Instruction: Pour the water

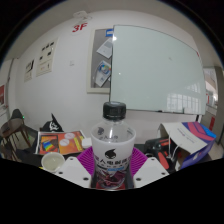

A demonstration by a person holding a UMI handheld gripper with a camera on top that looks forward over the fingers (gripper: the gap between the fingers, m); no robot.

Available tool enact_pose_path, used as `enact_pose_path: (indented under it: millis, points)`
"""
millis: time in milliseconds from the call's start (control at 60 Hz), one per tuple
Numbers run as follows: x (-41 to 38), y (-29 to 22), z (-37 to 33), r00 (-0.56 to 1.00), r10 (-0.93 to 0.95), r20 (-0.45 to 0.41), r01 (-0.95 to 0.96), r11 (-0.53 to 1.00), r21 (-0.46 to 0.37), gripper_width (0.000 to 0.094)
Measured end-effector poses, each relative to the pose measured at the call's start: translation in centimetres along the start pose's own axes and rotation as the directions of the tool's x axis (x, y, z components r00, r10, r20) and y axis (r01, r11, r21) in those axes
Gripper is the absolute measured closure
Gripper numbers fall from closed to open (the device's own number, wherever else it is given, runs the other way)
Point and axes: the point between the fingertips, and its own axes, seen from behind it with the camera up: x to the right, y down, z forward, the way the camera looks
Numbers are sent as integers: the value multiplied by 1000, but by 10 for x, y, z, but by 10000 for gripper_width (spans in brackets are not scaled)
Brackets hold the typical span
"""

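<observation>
Tongs (pixel 112 172) clenched on bottle (pixel 112 150), 1 pad at each side. Bottle held upright between fingers, black cap (pixel 114 109) on, lifted ahead of cluttered bench (pixel 60 145); upright hold judged preparation for pouring.

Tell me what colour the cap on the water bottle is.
Black. The cap tops the clear water bottle held between the gripper fingers, in the gripper view.

A whiteboard (pixel 158 80) hangs on the white wall (pixel 60 45), with posters (pixel 104 62) beside it and a red "3F" sign (pixel 80 28) above. Papers (pixel 45 62) are pinned further along. Below, a cluttered table (pixel 60 142) holds what may be colourful books (pixel 190 135).
</observation>
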Motion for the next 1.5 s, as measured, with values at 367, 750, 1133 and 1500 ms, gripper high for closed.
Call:
enact_pose_path:
  millis: [367,750,1133,1500]
  points:
    - [-3,61,19,1000,9,-24,-10,1000,-14,446]
    - [-2,68,-48,995,-17,-101,-1,985,-171,84]
    - [-48,57,-238,984,9,-179,-50,973,-226,94]
    - [-50,56,-320,966,-25,-256,-37,971,-235,92]
